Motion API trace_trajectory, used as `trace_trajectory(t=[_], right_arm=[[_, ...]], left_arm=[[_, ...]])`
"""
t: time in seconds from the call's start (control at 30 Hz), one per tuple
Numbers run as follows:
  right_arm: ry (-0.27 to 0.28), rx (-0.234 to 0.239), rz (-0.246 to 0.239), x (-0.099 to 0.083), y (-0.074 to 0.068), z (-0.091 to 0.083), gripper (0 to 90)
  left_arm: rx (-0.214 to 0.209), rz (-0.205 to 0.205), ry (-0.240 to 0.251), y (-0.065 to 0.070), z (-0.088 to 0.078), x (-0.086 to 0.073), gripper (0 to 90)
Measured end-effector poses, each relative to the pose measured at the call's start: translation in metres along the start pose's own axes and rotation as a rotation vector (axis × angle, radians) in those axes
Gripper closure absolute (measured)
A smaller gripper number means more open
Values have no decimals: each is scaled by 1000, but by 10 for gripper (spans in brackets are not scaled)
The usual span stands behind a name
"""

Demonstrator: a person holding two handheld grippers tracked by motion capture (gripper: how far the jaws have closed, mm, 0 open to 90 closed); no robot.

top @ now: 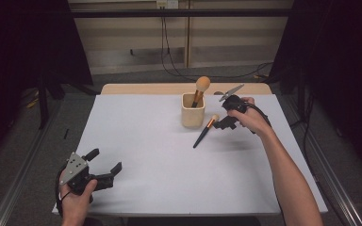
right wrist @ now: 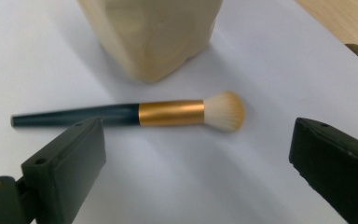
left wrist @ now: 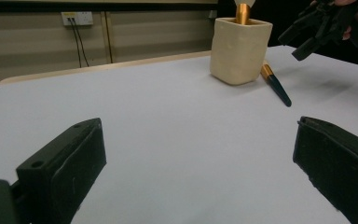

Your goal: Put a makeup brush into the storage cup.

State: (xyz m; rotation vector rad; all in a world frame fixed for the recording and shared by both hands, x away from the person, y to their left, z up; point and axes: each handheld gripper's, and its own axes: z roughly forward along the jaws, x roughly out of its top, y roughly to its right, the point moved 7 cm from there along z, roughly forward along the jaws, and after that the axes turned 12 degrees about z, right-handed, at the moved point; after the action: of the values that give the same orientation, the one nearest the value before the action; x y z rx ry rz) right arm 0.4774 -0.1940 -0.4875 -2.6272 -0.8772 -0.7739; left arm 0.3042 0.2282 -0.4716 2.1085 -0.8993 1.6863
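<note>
A pale wooden cup (top: 193, 112) stands at the back middle of the white table (top: 151, 155), with a big orange-tipped brush (top: 201, 86) upright in it. A second brush (top: 206, 130), dark handle and gold ferrule, lies flat just right of the cup. My right gripper (top: 221, 123) hovers open just above and right of that brush's head; in the right gripper view the brush (right wrist: 135, 114) lies across, beyond the jaws of my right gripper (right wrist: 196, 140), with the cup (right wrist: 154, 32) behind. My left gripper (top: 106, 160) rests open and empty near the front left corner.
From the left gripper view I see the cup (left wrist: 240, 44), the lying brush (left wrist: 275, 84) and the other gripper (left wrist: 314, 30) far off. A wooden strip (top: 136, 88) runs along the table's far edge. Metal rails (top: 23, 174) flank the table; cables hang on the back wall.
</note>
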Motion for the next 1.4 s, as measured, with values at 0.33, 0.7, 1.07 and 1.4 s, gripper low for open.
trace_trajectory(t=[0.33, 0.7, 1.07, 1.4], right_arm=[[-117, 7, -194, 1, -5, 8, 36], [-222, 84, -349, 9, -18, 13, 57], [-256, 116, -435, 15, -27, 20, 114], [-277, 106, -475, 18, -27, 25, 93]], left_arm=[[-13, 16, -2, 2, 0, 0, 24], [-18, 20, -5, 4, 1, 0, 24], [-25, 26, -12, 4, 0, -2, 25], [-35, 30, -19, 5, 0, -3, 28]])
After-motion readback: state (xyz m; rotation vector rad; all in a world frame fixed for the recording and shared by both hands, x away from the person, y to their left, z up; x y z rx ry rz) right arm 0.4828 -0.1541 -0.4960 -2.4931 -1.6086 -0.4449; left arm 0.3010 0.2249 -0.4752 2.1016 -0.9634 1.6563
